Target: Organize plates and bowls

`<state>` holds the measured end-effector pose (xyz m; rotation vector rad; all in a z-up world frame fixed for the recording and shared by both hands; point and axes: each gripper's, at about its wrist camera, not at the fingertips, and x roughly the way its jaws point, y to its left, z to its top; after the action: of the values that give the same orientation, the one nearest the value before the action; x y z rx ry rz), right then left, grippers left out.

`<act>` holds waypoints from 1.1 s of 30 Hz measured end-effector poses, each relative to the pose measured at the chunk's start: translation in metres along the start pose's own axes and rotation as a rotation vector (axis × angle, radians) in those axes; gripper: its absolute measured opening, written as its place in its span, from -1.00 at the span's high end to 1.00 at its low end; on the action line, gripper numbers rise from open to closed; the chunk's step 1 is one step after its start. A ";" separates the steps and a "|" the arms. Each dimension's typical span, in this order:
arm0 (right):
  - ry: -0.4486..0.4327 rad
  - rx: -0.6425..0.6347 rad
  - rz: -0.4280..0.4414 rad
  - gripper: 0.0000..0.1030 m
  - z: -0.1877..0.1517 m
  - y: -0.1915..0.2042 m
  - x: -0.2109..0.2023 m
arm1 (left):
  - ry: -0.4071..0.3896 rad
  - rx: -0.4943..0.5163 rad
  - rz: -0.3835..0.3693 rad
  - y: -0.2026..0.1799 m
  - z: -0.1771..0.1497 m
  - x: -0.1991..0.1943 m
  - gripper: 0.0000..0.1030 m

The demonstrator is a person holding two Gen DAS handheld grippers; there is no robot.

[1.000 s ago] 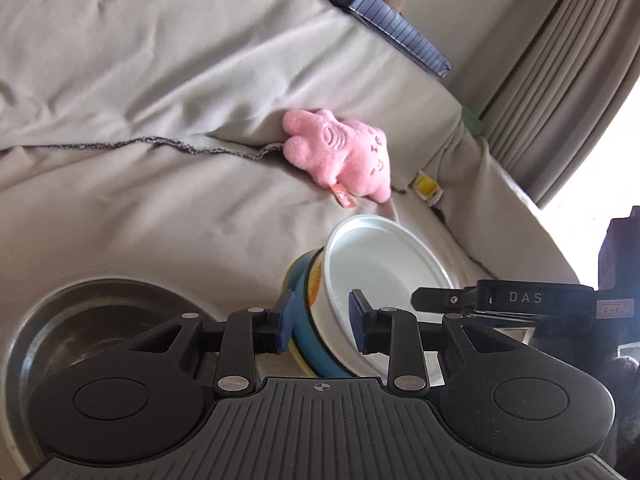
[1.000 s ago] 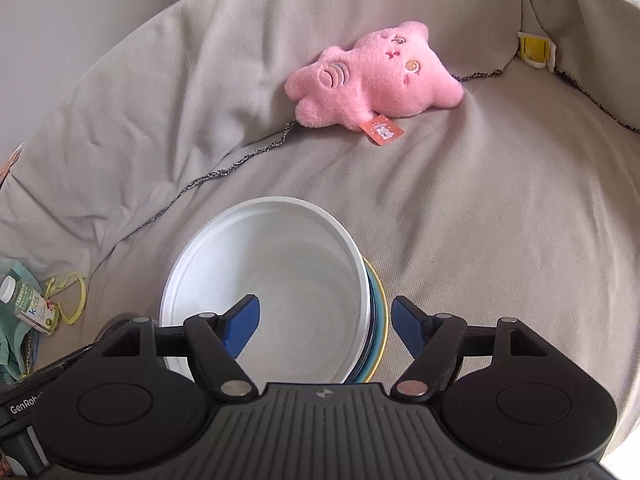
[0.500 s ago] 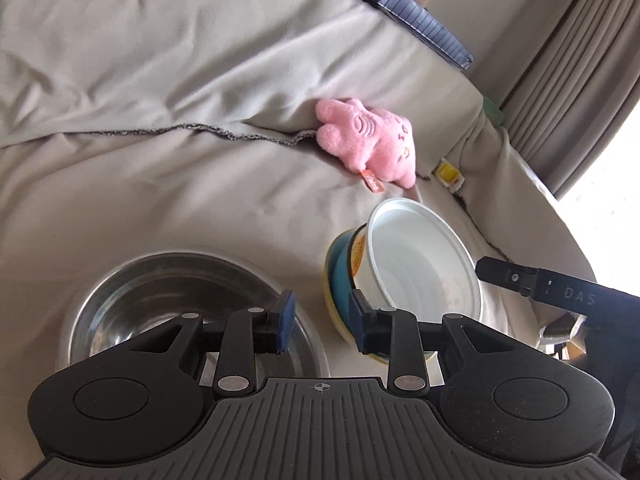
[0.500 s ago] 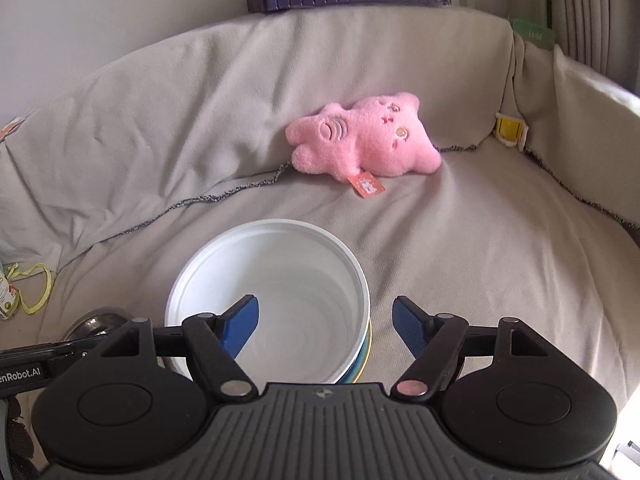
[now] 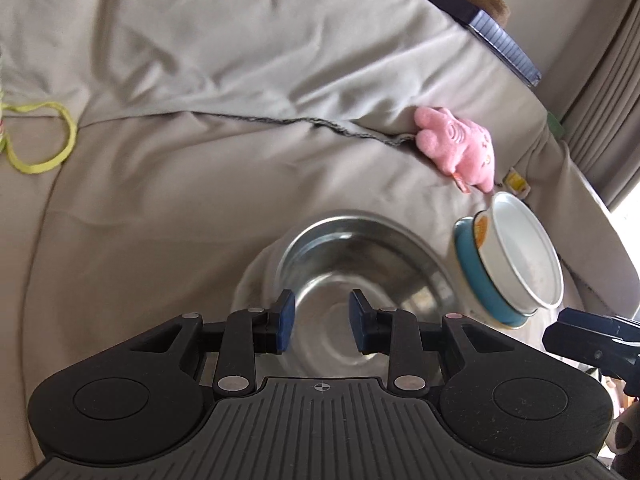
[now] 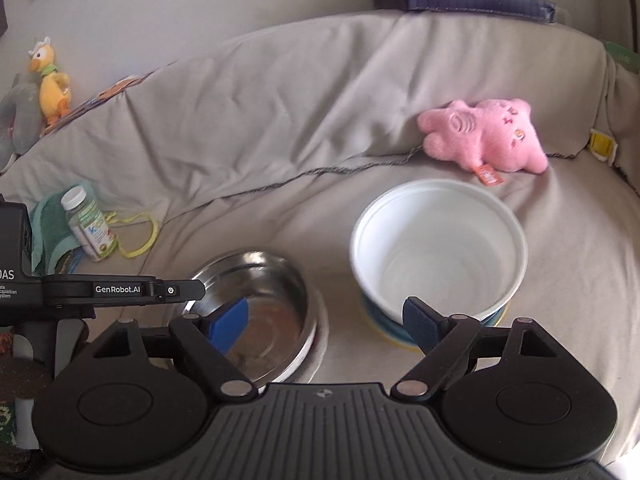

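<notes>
Grippers both angle down toward the couch cover [image 5: 168, 208] as I watch. My left gripper [image 5: 322, 322] hangs over the steel bowl [image 5: 360, 264], its jaws narrowing with nothing between the pads. My right gripper [image 6: 326, 320] sits between the steel bowl [image 6: 276, 276] and the white bowl [image 6: 440, 248], jaws widening and empty. The white bowl rests on a blue plate [image 5: 476, 276] just right of the steel bowl, apart from it. A pink plush [image 6: 484, 136] lies behind the white bowl against the backrest. Farther left lie a small bottle [image 6: 86, 222] and a yellow-green loop [image 5: 44, 140], well clear of my path.
</notes>
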<state>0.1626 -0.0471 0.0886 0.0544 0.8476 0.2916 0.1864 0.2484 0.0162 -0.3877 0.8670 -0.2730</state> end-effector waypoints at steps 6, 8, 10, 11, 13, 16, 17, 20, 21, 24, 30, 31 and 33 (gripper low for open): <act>0.120 0.075 0.009 -0.68 -0.028 0.021 0.045 | -0.035 -0.069 -0.045 0.024 -0.004 -0.014 0.64; 0.153 0.118 0.015 -0.68 -0.037 0.023 0.056 | -0.074 -0.065 -0.020 0.024 -0.001 -0.021 0.58; 0.176 0.152 0.007 -0.68 -0.043 0.022 0.065 | -0.095 -0.079 -0.032 0.026 0.000 -0.027 0.58; 0.183 0.168 0.003 -0.68 -0.046 0.021 0.068 | -0.096 -0.080 -0.027 0.027 0.000 -0.028 0.58; 0.188 0.211 0.008 -0.68 -0.049 0.017 0.072 | -0.070 -0.063 0.024 0.027 -0.001 -0.024 0.58; 0.212 0.270 0.024 -0.69 -0.050 0.011 0.080 | -0.017 -0.078 0.065 0.035 -0.005 -0.009 0.56; 0.224 0.293 0.038 -0.69 -0.051 0.008 0.084 | -0.013 -0.102 0.054 0.039 -0.006 -0.006 0.55; 0.253 0.363 0.096 -0.69 -0.055 0.005 0.093 | 0.002 -0.195 0.002 0.056 -0.007 -0.002 0.55; 0.257 0.386 0.120 -0.69 -0.056 0.005 0.096 | 0.003 -0.216 -0.010 0.059 -0.007 -0.001 0.55; 0.245 0.422 0.182 -0.74 -0.058 0.010 0.102 | 0.007 -0.245 -0.013 0.065 -0.007 0.001 0.55; 0.212 0.406 0.143 -0.76 -0.052 0.019 0.109 | -0.012 -0.231 0.013 0.062 -0.006 0.006 0.63; 0.208 0.401 0.144 -0.76 -0.050 0.019 0.110 | -0.021 -0.238 0.010 0.064 -0.006 0.005 0.63; 0.206 0.378 0.146 -0.76 -0.049 0.018 0.111 | -0.040 -0.252 0.000 0.067 -0.006 0.003 0.63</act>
<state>0.1917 -0.0025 -0.0219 0.4468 1.0974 0.2738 0.1881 0.3057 -0.0184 -0.6258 0.8642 -0.1548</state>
